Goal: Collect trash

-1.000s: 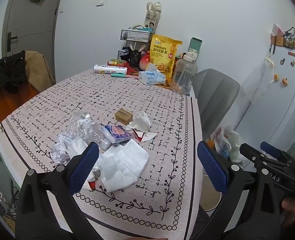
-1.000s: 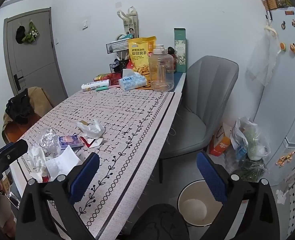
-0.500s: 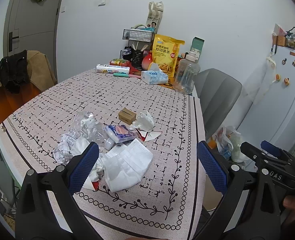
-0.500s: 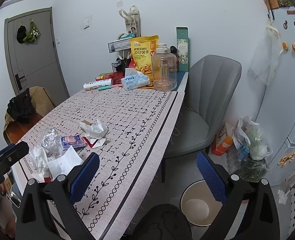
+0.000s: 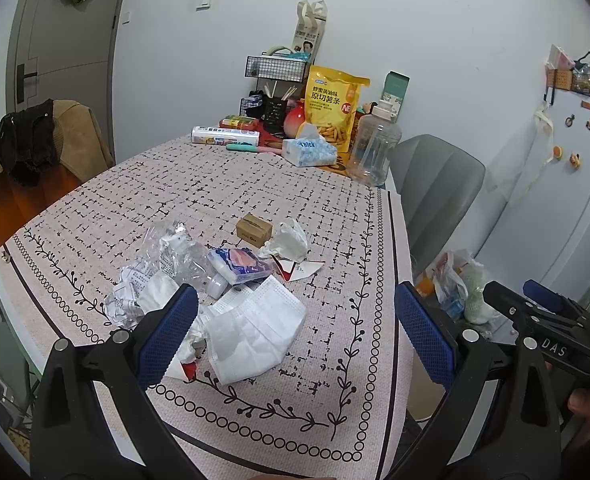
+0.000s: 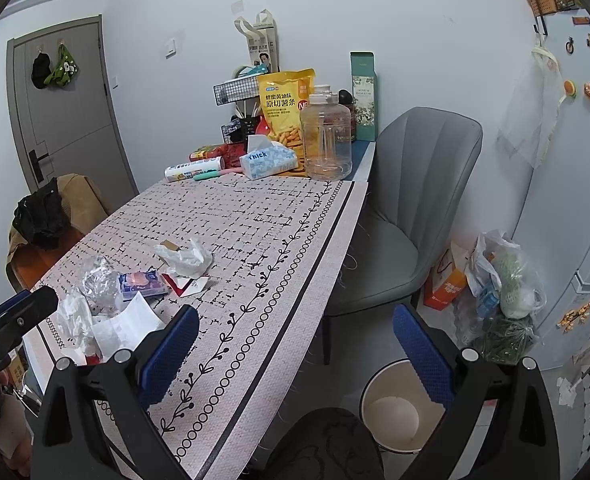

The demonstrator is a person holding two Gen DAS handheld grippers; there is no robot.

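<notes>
Left gripper (image 5: 295, 336) is hanging over the near edge of the table (image 5: 255, 192), its two blue pads spread wide and gripping nothing. Just ahead of it one white face mask (image 5: 255, 326) is lying flat, its near edge between the pads. Beyond the mask are sitting one crumpled clear bottle (image 5: 175, 252), one purple tissue pack (image 5: 239, 266), one small cardboard box (image 5: 254, 230) and one balled white tissue (image 5: 291, 240), all close together. Far ahead one yellow snack bag (image 5: 333, 108) is standing.

Right gripper (image 6: 295, 344) is hovering off the table's right edge, jaws also wide and empty. One white bin (image 6: 395, 412) is sitting on the floor below, behind its right pad. The trash pile (image 6: 135, 288) is lying ahead to its left, and one grey chair (image 6: 415, 200) is standing ahead.
</notes>
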